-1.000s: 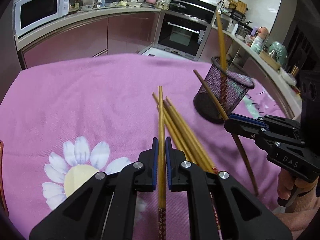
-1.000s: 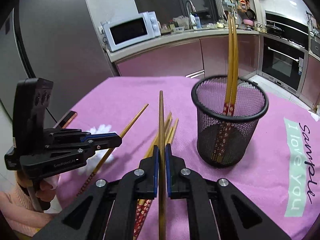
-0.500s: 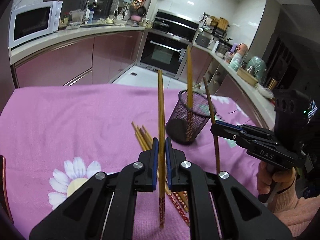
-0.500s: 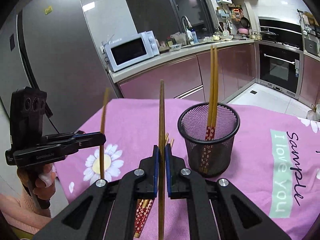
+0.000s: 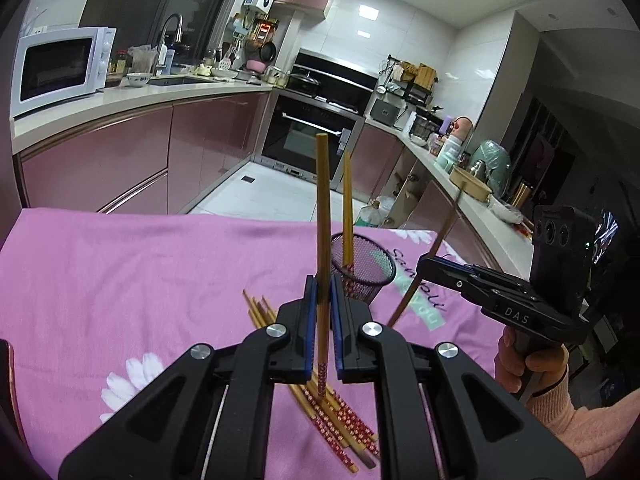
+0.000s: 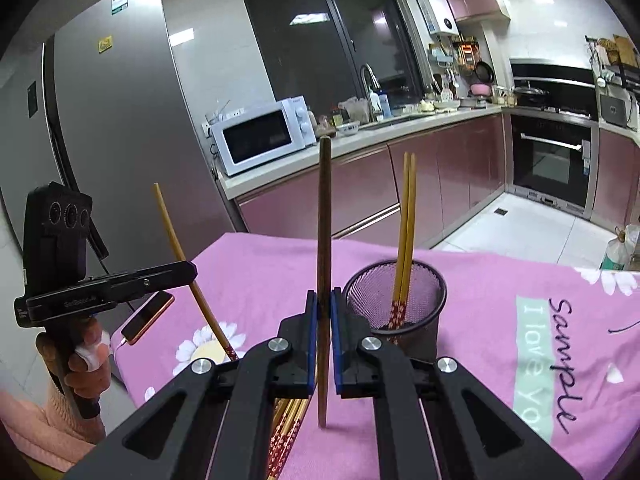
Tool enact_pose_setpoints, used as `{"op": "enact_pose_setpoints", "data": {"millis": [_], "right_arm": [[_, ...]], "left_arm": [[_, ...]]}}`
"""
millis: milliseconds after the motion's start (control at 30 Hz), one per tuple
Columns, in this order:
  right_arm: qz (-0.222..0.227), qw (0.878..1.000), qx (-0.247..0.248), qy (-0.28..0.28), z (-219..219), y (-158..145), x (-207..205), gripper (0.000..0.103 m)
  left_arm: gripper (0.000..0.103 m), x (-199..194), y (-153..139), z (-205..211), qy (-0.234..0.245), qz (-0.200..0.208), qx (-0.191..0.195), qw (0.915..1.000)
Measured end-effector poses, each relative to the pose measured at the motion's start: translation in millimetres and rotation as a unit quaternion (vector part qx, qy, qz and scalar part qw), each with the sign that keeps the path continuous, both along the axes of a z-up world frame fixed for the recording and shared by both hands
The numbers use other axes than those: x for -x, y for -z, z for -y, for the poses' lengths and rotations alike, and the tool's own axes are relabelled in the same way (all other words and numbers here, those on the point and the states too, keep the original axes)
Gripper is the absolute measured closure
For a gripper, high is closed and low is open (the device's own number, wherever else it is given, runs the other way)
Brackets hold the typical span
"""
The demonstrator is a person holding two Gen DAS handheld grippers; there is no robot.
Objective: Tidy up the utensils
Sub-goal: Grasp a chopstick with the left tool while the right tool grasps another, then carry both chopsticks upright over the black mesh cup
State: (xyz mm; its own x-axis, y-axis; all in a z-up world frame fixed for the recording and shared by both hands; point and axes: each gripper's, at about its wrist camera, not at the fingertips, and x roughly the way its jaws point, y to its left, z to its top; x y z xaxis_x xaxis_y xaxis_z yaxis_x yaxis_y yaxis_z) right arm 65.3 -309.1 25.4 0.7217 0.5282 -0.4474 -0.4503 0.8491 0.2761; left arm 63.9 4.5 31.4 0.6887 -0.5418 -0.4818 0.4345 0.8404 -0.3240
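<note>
above the pink cloth (image 5: 120,280), left gripper (image 5: 320,300) and right gripper (image 6: 320,312) each pinch one chopstick upright; either tip may catch the mesh holder's (image 6: 400,280) rim.

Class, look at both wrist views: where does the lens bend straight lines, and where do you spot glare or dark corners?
Left wrist view: the counter edge bows, ceiling lights blow out white, and the corners go black. Right wrist view: the fridge curves and carries a soft sheen, the dark window reflects a ceiling light, and the corners go black too.
</note>
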Motion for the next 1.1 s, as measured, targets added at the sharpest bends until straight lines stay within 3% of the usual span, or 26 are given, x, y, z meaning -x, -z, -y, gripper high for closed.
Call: {"op": "enact_pose_setpoints", "data": {"millis": [1100], "right_arm": [[0.096,0.995,-0.010,0.033,32.0,-67.3,-6.7,0.098]], "left_arm": [[0.095,-38.7,-81.3,65.6,0.024,0.090,0.001,0.9957]]}}
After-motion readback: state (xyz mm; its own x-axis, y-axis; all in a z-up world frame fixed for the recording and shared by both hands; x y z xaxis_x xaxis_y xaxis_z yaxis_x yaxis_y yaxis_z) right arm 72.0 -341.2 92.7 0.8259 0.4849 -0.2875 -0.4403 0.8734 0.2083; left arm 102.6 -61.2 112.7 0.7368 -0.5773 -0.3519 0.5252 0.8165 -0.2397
